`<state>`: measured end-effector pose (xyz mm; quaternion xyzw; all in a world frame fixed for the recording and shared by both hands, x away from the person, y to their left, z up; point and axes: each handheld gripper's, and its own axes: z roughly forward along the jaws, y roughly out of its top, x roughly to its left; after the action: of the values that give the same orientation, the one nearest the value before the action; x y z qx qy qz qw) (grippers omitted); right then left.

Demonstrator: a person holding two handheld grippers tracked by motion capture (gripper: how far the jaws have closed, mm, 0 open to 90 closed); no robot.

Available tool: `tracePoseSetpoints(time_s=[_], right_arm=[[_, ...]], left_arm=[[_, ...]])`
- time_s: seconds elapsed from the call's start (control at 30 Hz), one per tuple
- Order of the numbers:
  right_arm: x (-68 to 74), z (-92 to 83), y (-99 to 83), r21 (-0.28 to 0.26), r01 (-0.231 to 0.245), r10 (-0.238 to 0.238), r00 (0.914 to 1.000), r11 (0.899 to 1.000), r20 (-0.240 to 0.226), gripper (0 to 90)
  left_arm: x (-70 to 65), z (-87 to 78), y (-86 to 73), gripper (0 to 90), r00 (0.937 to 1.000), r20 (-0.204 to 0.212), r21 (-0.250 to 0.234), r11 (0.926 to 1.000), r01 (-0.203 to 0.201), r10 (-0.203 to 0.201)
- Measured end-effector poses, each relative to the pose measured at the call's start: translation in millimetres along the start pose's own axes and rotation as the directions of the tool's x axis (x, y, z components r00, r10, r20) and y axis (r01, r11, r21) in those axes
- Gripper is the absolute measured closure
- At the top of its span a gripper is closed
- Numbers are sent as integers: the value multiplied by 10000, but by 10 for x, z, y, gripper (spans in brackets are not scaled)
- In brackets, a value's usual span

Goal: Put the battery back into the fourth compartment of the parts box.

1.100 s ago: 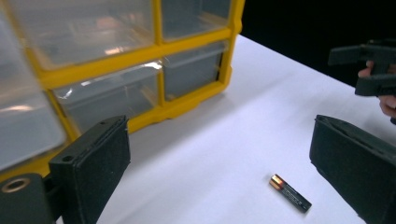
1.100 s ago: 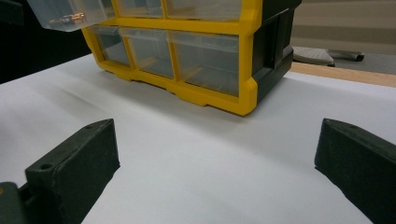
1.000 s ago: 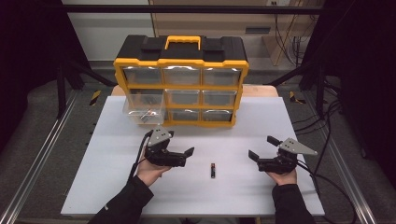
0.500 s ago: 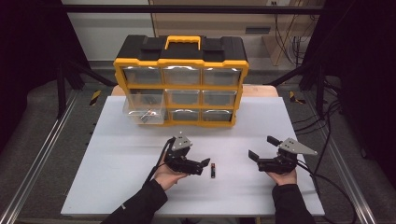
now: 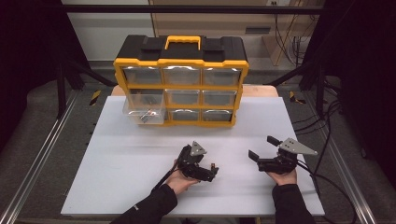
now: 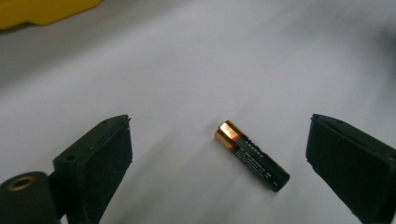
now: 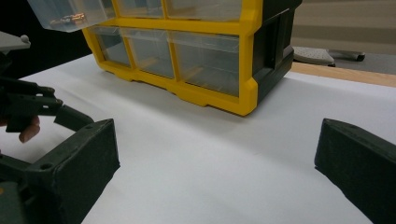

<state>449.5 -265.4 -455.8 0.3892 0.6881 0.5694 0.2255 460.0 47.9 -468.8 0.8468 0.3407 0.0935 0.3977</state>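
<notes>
Down near the front edge of the desk [image 5: 116,158], a matte white board with a smooth, faintly scuffed skin, lies a slim cylindrical battery [image 6: 252,156], glossy black along its body with a copper-gold cap at one end. It rests flat on the white surface between the two blocky, dull black jaws of the left gripper [image 6: 219,163]; those jaws stand spread on either side of it, have just been closing a little, and neither touches it. The right gripper [image 5: 261,148] sits toward the desk's right edge, its chunky jaws also wide apart with nothing between them. At the back edge stands a hard plastic organiser [image 5: 182,79], yellow frame, black top, clear drawers; the left middle drawer [image 5: 144,109] is pulled out. Dark frame rails, cables and grey floor surround the desk.
</notes>
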Motion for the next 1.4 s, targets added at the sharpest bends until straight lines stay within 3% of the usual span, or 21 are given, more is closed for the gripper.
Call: tracePoseSetpoints(time_s=[0.1,0.33,0.67,1.07,1.4], right_arm=[[0,2,-1,10,-2,2,10000,10000,-7,2],[-2,-1,1,4,8,-8,10000,10000,5,2],[-2,-1,2,-10,-22,22,10000,10000,-26,2],[-2,-5,5,-44,-30,30,10000,10000,-22,2],[-2,-8,7,-65,-62,61,10000,10000,-48,2]], left_arm=[[-45,52,-13,149,9998,19,158,9996,217,-218],[-109,111,-32,322,9997,115,400,9990,211,-215],[-199,129,-47,558,9996,-285,646,9979,66,-48],[-212,120,-31,748,9986,-521,900,9958,152,-106],[-182,76,-19,761,9993,-349,902,9959,-105,137]])
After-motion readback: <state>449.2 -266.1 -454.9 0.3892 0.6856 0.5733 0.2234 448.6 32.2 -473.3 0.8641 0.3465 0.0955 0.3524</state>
